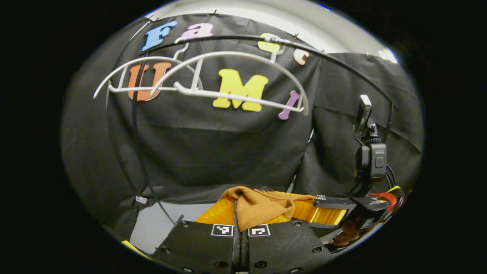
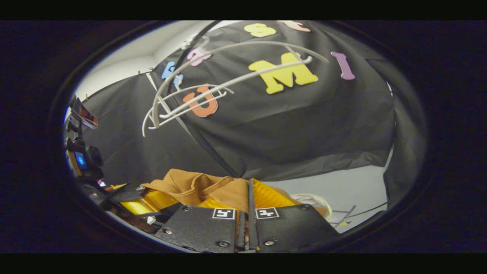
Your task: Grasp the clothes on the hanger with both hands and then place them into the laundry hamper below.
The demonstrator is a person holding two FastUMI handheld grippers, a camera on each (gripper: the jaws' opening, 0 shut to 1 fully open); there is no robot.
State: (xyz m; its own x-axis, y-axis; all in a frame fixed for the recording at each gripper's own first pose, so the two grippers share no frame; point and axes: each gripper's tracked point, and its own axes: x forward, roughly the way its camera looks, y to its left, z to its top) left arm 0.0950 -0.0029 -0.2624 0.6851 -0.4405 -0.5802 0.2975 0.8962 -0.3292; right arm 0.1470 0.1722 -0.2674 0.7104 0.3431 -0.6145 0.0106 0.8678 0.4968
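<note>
Cloth (image 1: 262, 207) pinched in closed left gripper (image 1: 240, 228) and closed right gripper (image 2: 247, 219). Hanging bare above: white hangers (image 1: 213, 82). Sitting below: orange hamper (image 1: 323, 213).

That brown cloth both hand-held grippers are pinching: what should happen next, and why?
Probably lower it and let go. The brown cloth is off the white hangers, both hand-held grippers pinch it, and the yellow hamper sits right beneath.
</note>
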